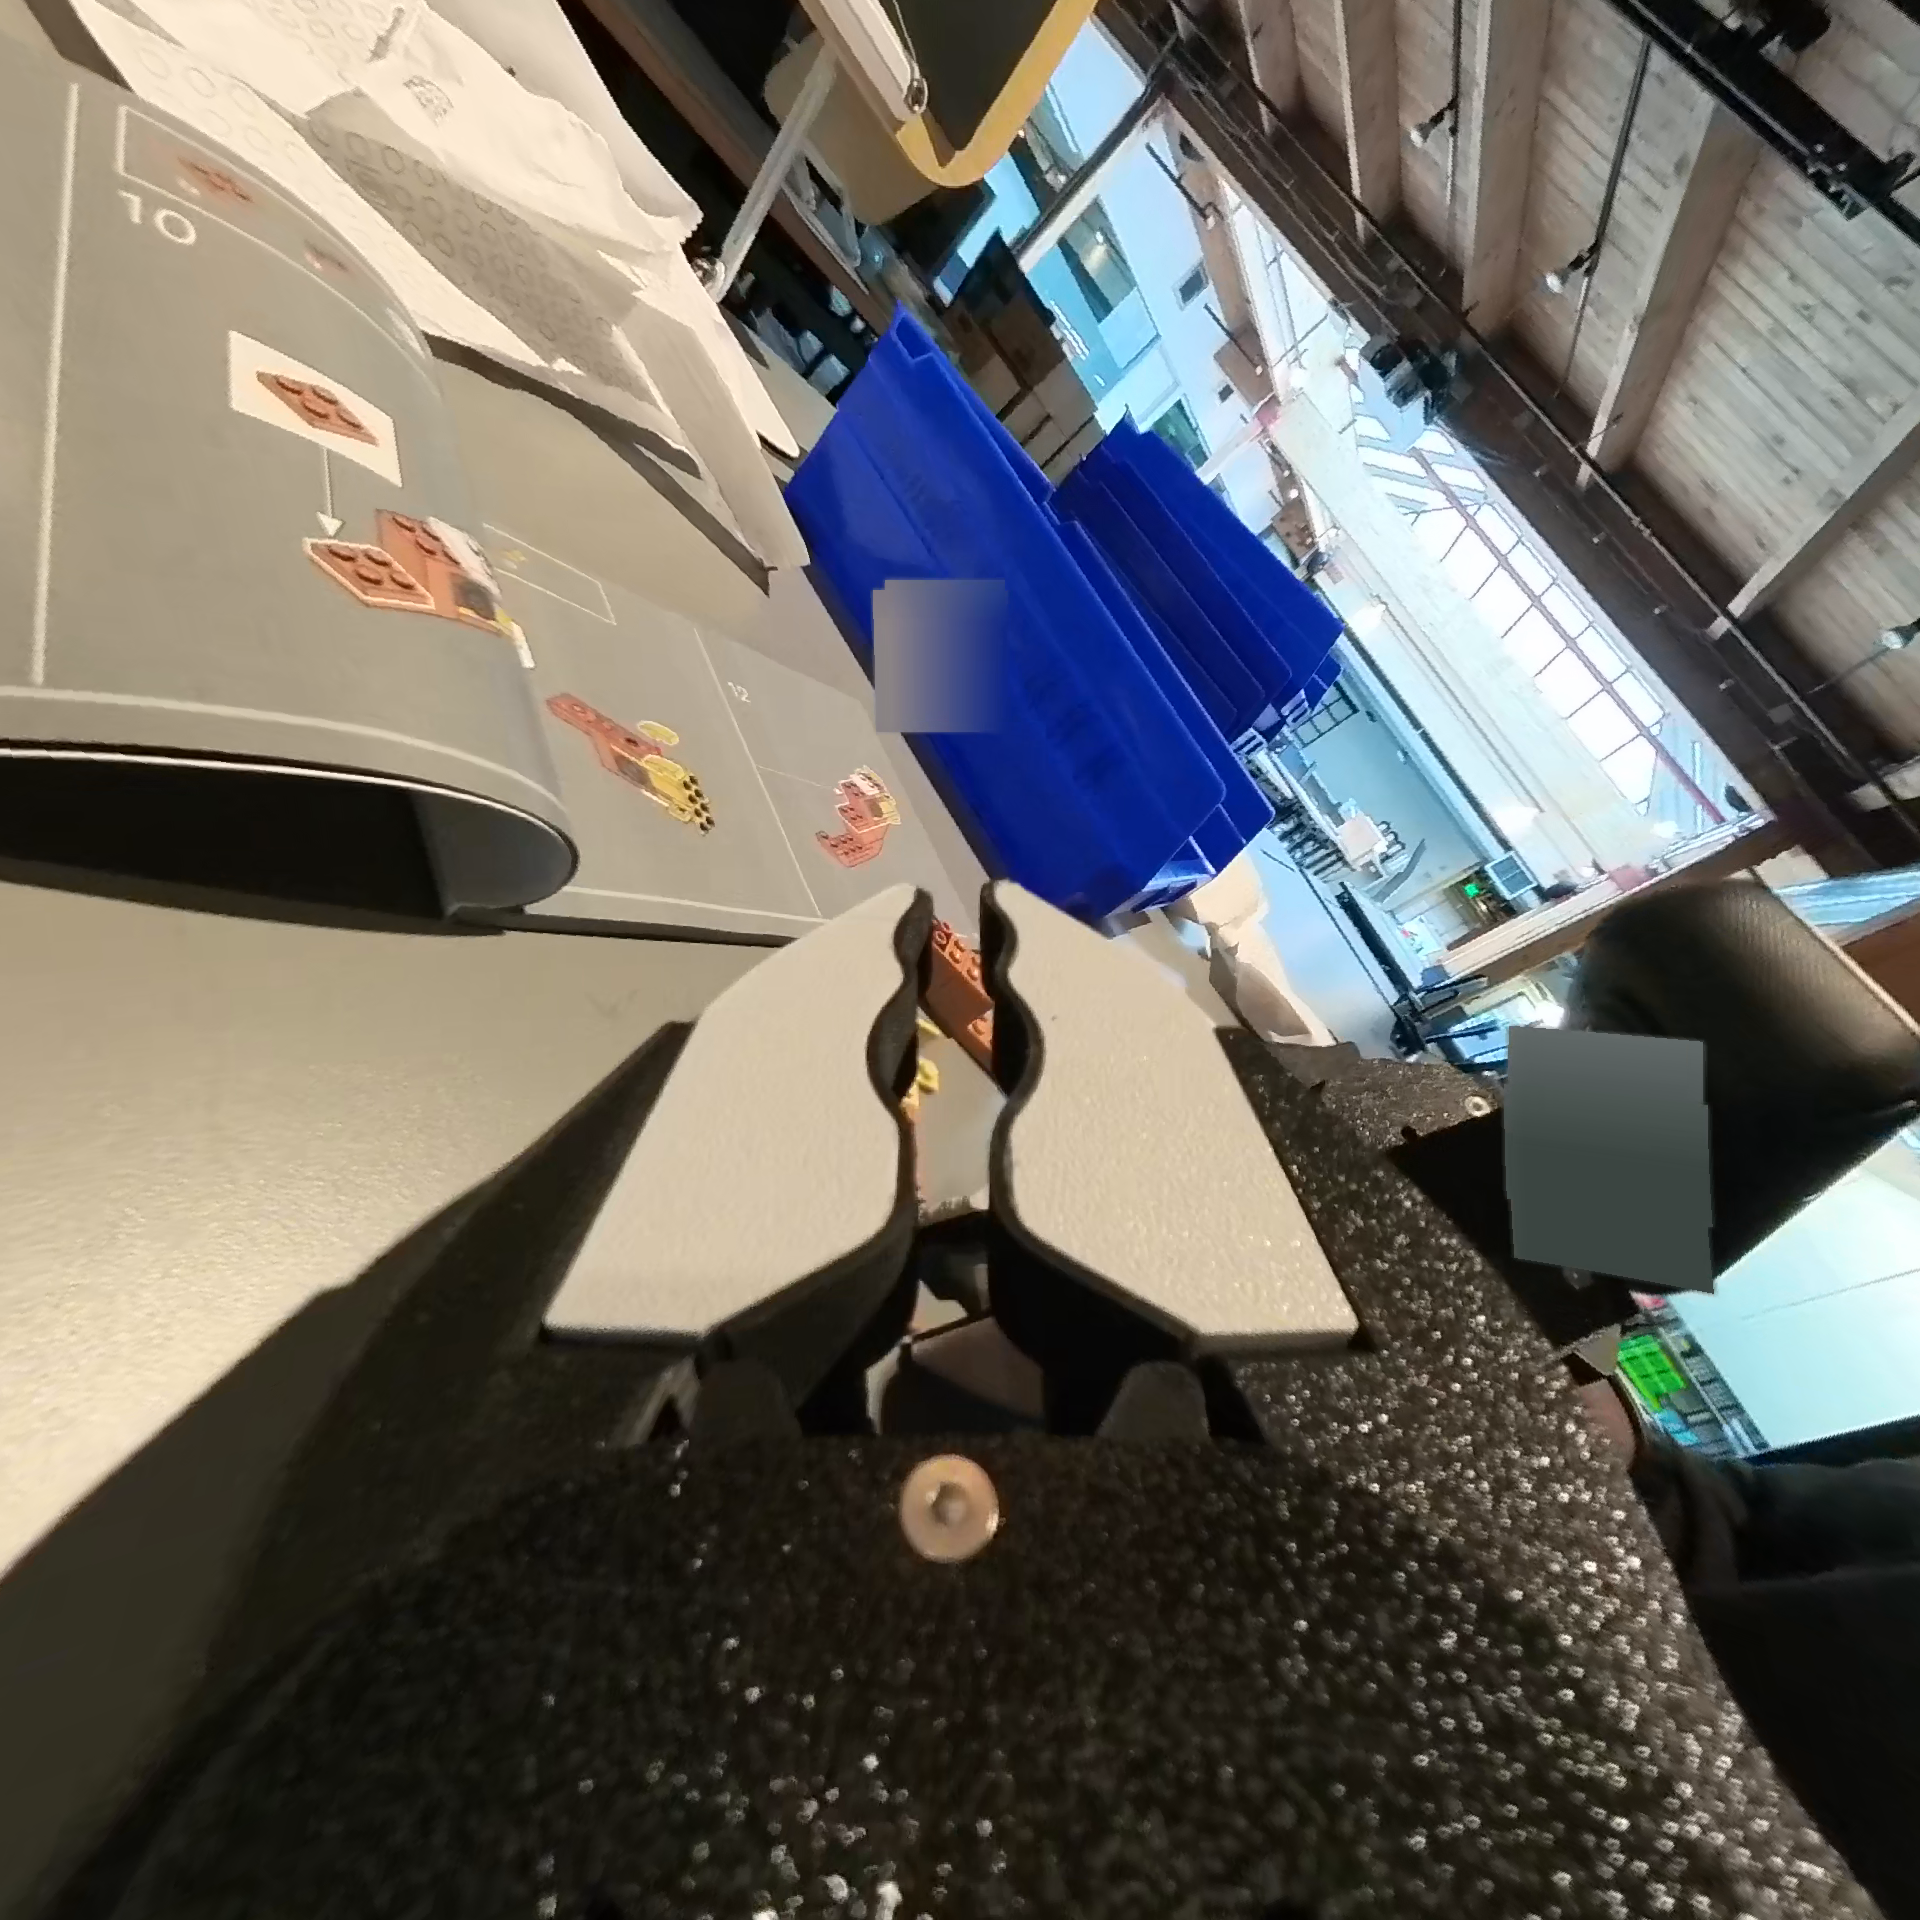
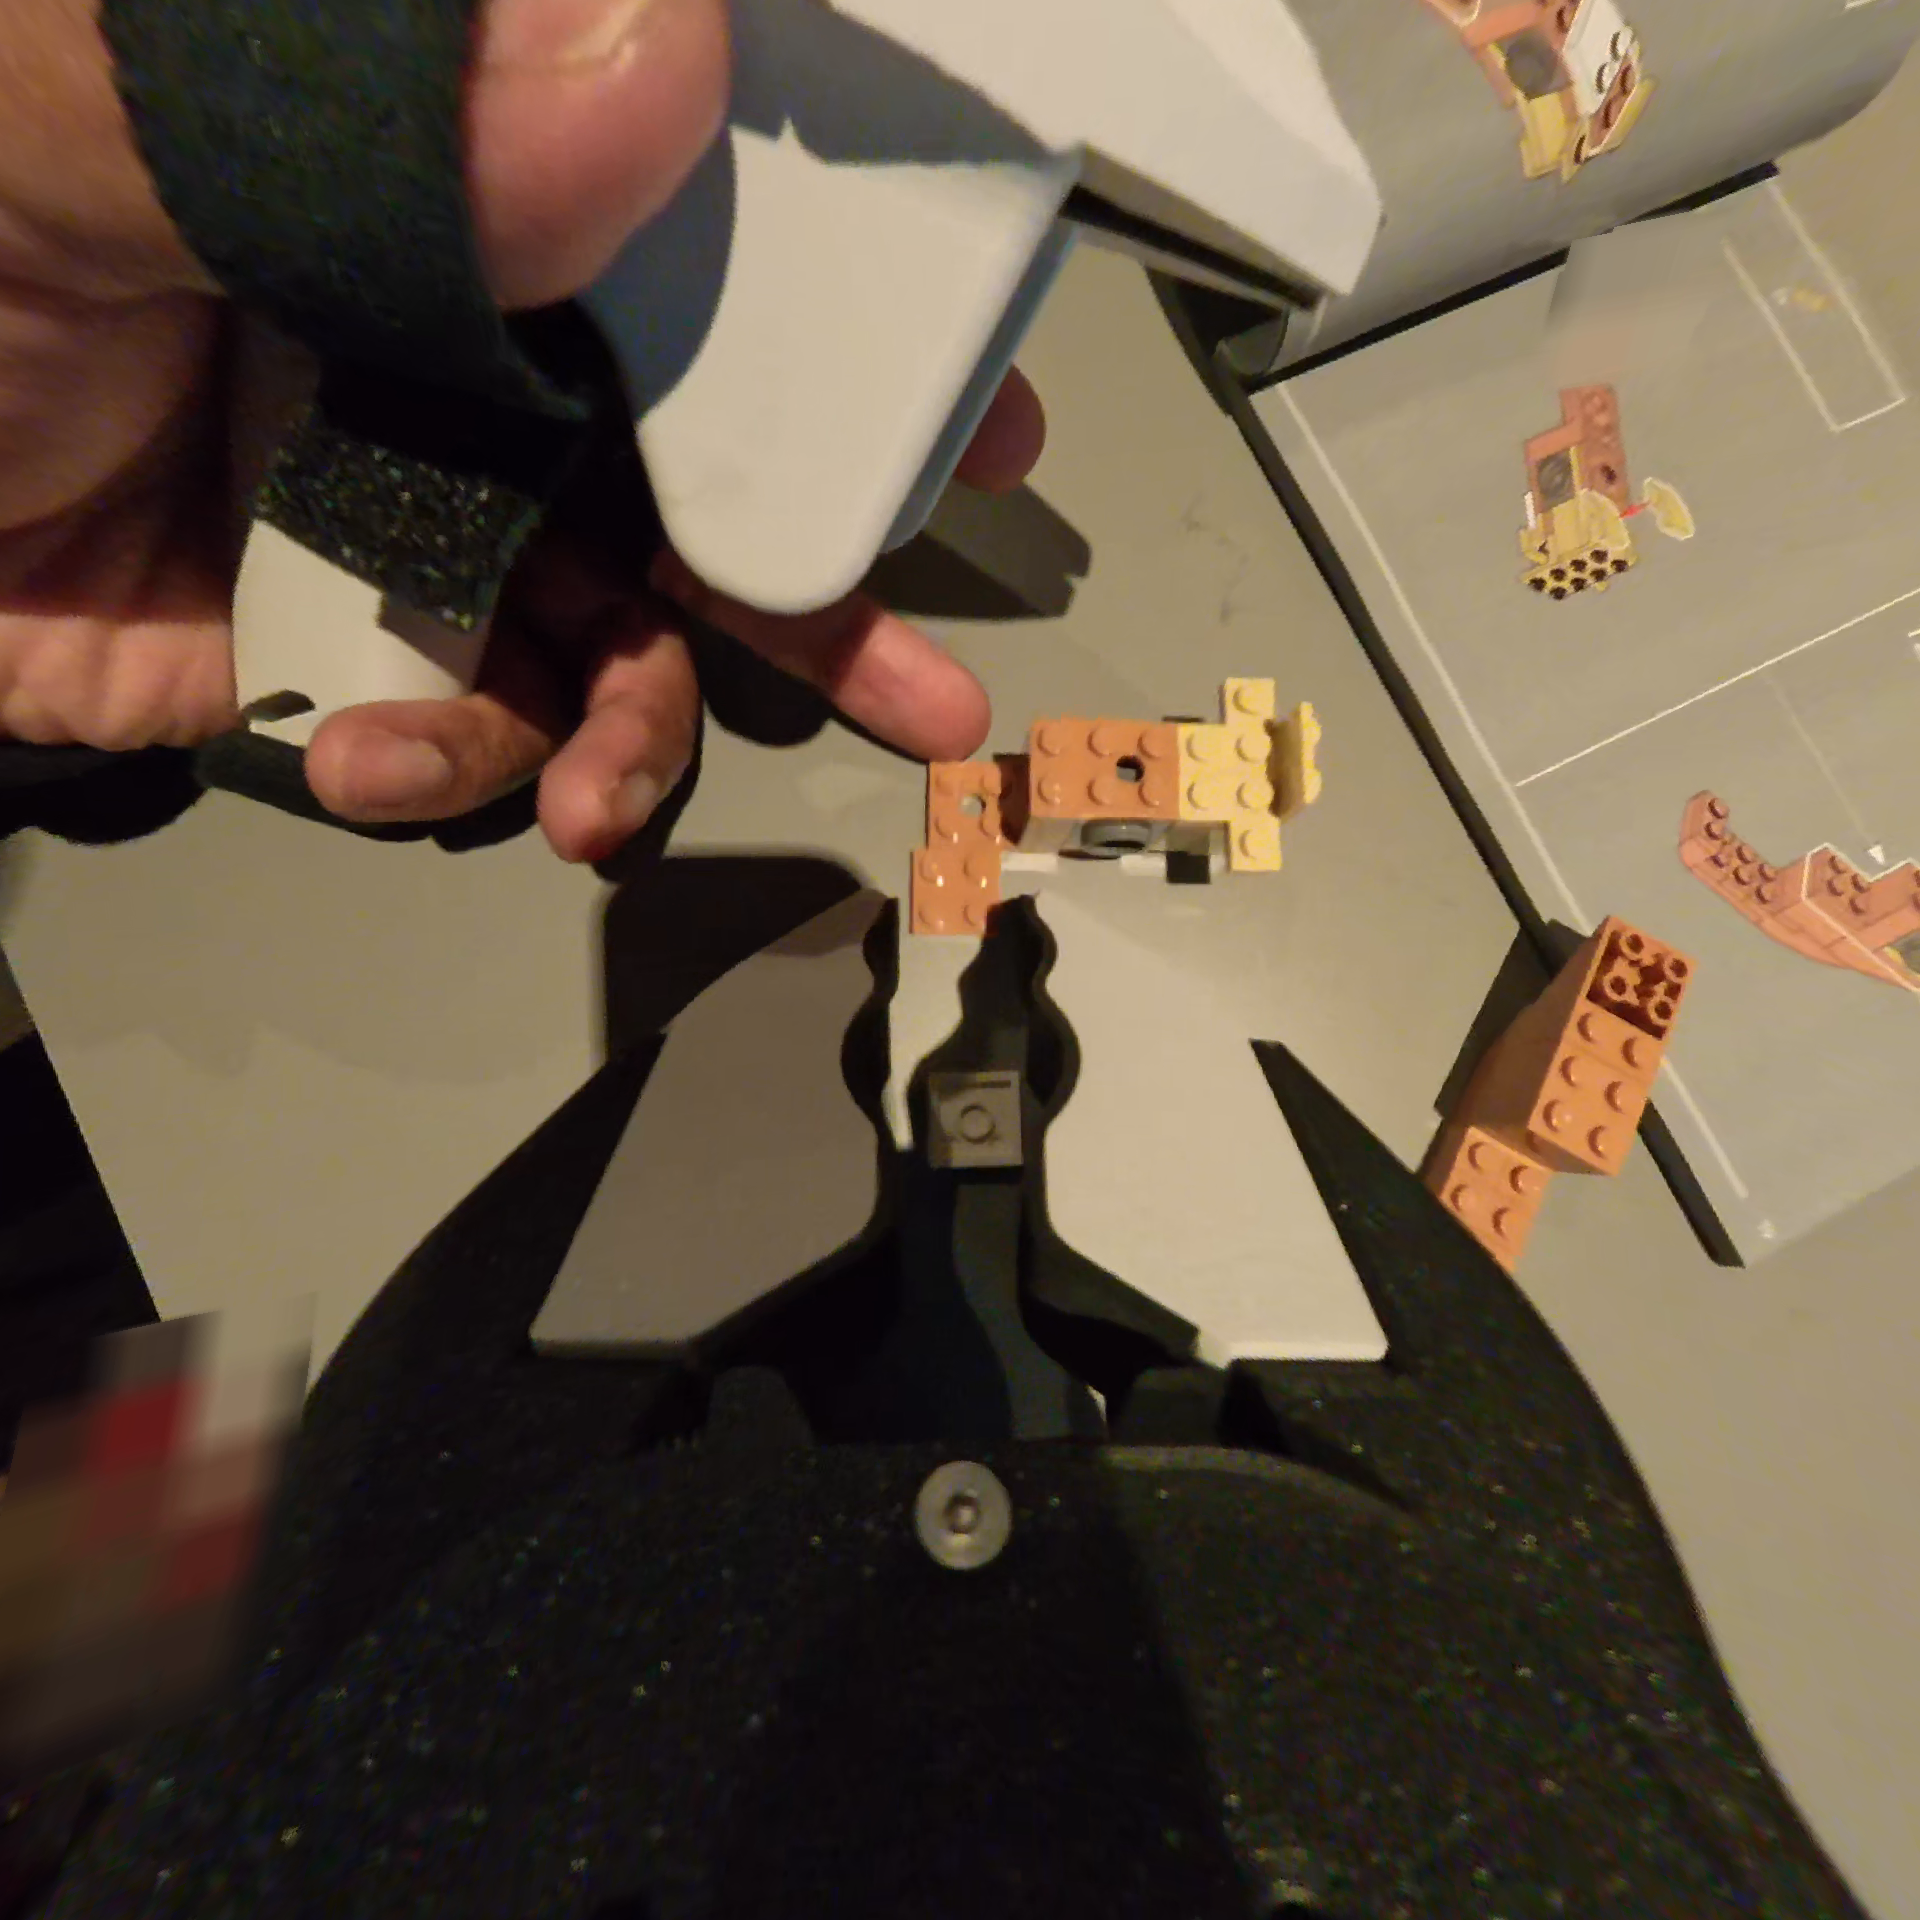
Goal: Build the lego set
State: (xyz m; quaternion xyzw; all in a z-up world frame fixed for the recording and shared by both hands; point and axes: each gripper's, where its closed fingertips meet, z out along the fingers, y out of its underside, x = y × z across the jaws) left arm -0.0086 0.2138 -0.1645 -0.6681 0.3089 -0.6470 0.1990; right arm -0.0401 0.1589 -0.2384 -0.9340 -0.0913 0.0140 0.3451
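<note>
A half-built tan and yellow lego assembly (image 2: 1122, 790) stands on the grey table (image 2: 312, 987), just past my right gripper (image 2: 961, 909). The right gripper is shut on a small dark grey plate (image 2: 971, 1122), held between its pads. My left gripper (image 1: 954, 899) is empty, its jaws closed to a narrow slit. Through the slit I see yellow parts (image 1: 925, 1070) and brown bricks (image 1: 961, 987) farther off. In the right wrist view, a hand (image 2: 436, 748) holds the left gripper's grey handle (image 2: 810, 416) above and left of the assembly.
A stack of brown bricks (image 2: 1569, 1070) leans on the edge of the open instruction booklet (image 2: 1662, 675) to the right. The booklet (image 1: 260, 468) curls up at the left. Blue bins (image 1: 1039, 644) stand past it, and loose papers (image 1: 468, 156) lie behind it.
</note>
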